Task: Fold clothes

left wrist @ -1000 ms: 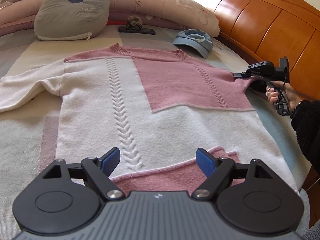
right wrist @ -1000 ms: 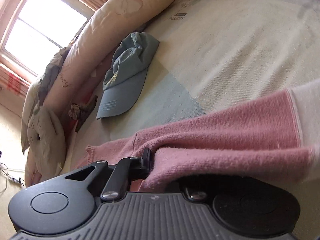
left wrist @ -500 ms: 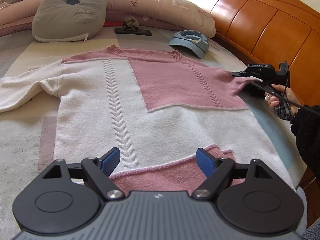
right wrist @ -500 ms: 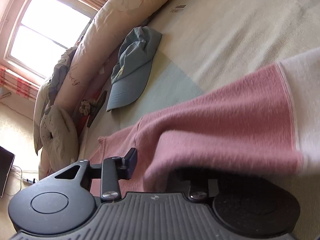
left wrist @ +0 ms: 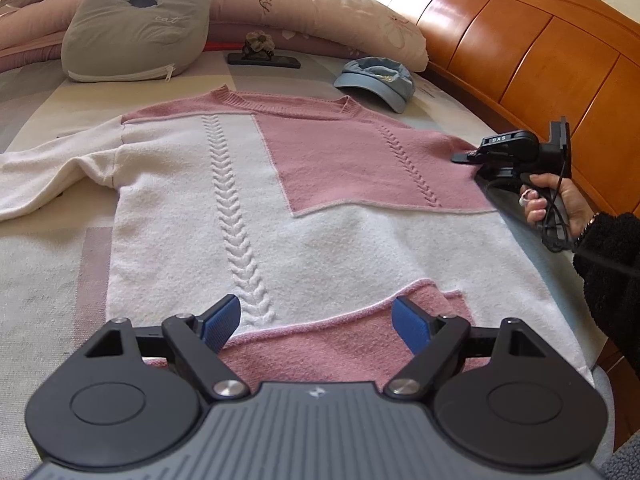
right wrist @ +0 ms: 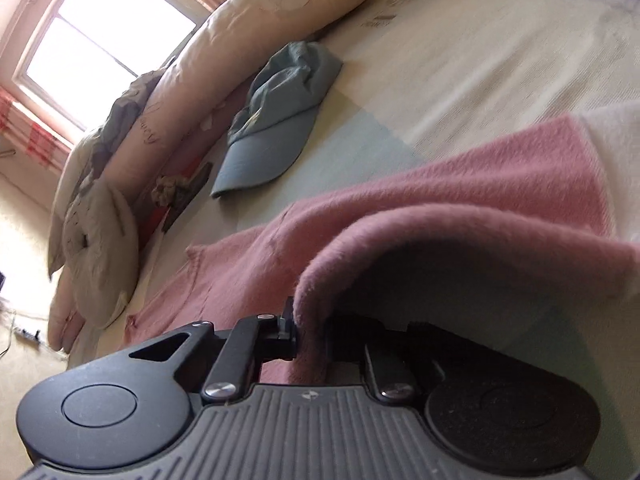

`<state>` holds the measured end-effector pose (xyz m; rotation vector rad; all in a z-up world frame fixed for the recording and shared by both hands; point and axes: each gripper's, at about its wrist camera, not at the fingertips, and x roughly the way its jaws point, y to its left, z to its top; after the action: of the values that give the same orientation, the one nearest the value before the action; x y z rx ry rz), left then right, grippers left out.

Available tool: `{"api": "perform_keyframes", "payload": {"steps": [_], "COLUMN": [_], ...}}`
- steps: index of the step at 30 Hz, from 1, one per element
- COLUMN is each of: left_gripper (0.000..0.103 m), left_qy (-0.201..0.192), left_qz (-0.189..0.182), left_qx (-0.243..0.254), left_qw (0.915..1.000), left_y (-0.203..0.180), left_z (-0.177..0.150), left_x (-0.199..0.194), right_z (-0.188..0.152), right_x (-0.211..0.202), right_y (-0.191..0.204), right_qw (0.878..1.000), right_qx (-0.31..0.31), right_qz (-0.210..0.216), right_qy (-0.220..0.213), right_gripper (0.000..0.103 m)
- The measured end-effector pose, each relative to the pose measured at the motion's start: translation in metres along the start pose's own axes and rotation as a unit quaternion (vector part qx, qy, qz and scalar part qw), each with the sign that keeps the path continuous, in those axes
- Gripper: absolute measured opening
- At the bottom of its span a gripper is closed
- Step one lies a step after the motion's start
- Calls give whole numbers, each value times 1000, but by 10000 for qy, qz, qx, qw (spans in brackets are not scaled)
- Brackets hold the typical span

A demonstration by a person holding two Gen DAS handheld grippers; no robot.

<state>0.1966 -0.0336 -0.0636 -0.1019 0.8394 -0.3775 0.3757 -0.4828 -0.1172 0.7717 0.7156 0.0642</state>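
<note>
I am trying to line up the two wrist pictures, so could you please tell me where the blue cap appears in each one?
Left wrist view: the blue cap lies upper right of centre on the bed, beyond the sweater's neckline, near the long pillow.
Right wrist view: the blue cap lies left of centre, above the pink fabric in the right gripper.
Shared landmark: the long pillow just behind the cap.

The grey cushion (left wrist: 136, 20) reads "cat"; the right gripper (left wrist: 466, 157) bears "DAS" on top.
</note>
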Motion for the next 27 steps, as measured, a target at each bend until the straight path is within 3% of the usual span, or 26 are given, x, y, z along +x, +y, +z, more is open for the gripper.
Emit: {"api": "perform_keyframes", "payload": {"steps": [4, 7, 11, 22, 27], "left_gripper": [83, 83, 83, 83, 83], "left_qy": [16, 2, -2, -143, -226], "left_qz": [16, -1, -7, -53, -65], "left_qx": [-36, -35, 46, 105, 181], "left_qw": [10000, 10000, 10000, 9998, 9996], "left_y": [3, 3, 1, -3, -9], "left_z": [-1, -2, -5, -22, -29], "left_x": [1, -2, -9, -44, -60], "right_z": [19, 18, -1, -127, -171], "right_x": [-2, 2, -18, -123, -150], "right_y": [-8, -9, -9, -2, 1], "right_qw": [9991, 9994, 9988, 9901, 9887], "right_qx": [154, 196, 384, 105, 100], "right_qz": [-248, -233, 172, 515, 693], "right_qy": [-320, -150, 268, 1299, 1328], "right_gripper": [12, 13, 24, 40, 41]}}
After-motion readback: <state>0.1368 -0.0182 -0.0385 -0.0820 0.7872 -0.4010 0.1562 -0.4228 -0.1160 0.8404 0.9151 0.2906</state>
